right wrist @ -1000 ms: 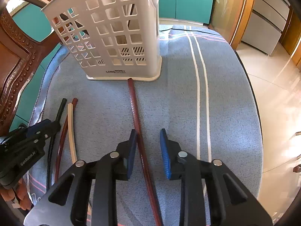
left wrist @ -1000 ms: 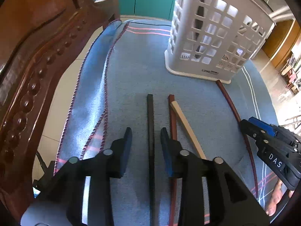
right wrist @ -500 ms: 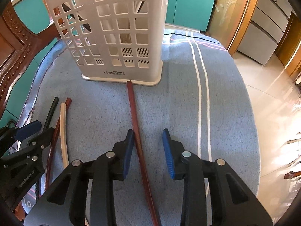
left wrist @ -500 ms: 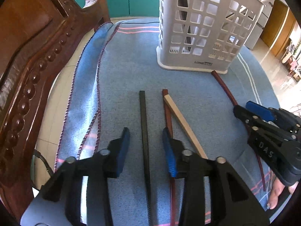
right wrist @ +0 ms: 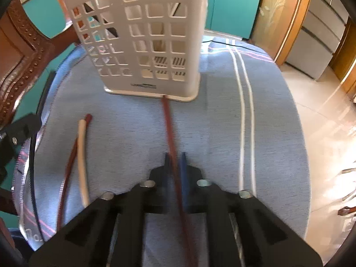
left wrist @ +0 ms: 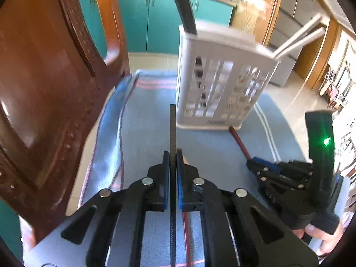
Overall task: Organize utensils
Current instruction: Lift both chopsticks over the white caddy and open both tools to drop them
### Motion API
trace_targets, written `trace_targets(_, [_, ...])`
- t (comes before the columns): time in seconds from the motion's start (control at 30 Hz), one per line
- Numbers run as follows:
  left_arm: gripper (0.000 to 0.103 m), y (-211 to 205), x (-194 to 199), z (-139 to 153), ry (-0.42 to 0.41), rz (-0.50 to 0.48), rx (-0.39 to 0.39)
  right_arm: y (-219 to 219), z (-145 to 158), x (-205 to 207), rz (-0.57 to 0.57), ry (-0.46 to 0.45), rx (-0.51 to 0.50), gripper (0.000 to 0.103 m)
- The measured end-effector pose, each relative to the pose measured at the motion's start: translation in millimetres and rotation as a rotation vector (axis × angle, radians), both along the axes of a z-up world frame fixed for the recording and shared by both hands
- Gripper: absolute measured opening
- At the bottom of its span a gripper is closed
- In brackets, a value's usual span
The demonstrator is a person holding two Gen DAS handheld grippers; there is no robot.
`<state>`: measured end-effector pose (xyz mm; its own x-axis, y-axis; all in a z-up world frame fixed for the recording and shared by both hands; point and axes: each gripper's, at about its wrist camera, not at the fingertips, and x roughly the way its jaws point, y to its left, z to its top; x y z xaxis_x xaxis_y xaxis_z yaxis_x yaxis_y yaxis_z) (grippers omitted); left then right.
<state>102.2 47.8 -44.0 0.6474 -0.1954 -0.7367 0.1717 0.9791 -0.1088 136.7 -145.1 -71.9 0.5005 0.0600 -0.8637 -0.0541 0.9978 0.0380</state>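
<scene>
The left gripper (left wrist: 172,162) clamped the black square chopstick (left wrist: 172,129); the right gripper (right wrist: 175,164) closed on the dark red chopstick (right wrist: 169,129). Both sat above the blue striped cloth (right wrist: 222,122), near the white perforated plastic basket (right wrist: 153,44); teal cabinets (left wrist: 155,22) stood far behind.

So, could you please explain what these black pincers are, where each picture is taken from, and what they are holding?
They are hand-held tools, one in each of a person's hands, each with a camera looking along its jaws. The left tool's view shows the left gripper shut on a black chopstick. The right tool's view shows the right gripper closed around a reddish-brown chopstick whose far tip reaches the white basket. On the blue cloth lie a cream chopstick and another reddish-brown one.
</scene>
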Motion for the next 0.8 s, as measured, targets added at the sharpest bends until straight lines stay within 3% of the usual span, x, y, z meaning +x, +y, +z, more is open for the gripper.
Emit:
trace_targets(0.17, [0.007, 9, -5, 13, -0.047, 0.009, -0.031, -3, 22, -9, 0.000, -0.054, 0.047, 0.006])
trace_targets(0.33, [0.007, 9, -28, 51, -0.135, -0.023, -0.077, -13, 57, -39, 0.040, -0.155, 0.140, 0.006])
trace_targets(0.47, [0.007, 22, -47, 111, -0.268, -0.031, -0.141, -23, 80, -70, 0.054, -0.247, 0.215, 0.006])
trace_targets(0.6, [0.007, 40, -57, 175, -0.419, -0.033, -0.284, -34, 105, -82, 0.045, -0.291, 0.262, 0.006])
trace_targets(0.7, [0.007, 48, -53, 208, -0.541, 0.007, -0.367, -46, 131, -82, 0.046, -0.347, 0.303, 0.006])
trace_targets(0.8, [0.007, 49, -39, 218, -0.614, 0.062, -0.429, -47, 156, -76, 0.052, -0.407, 0.299, 0.006])
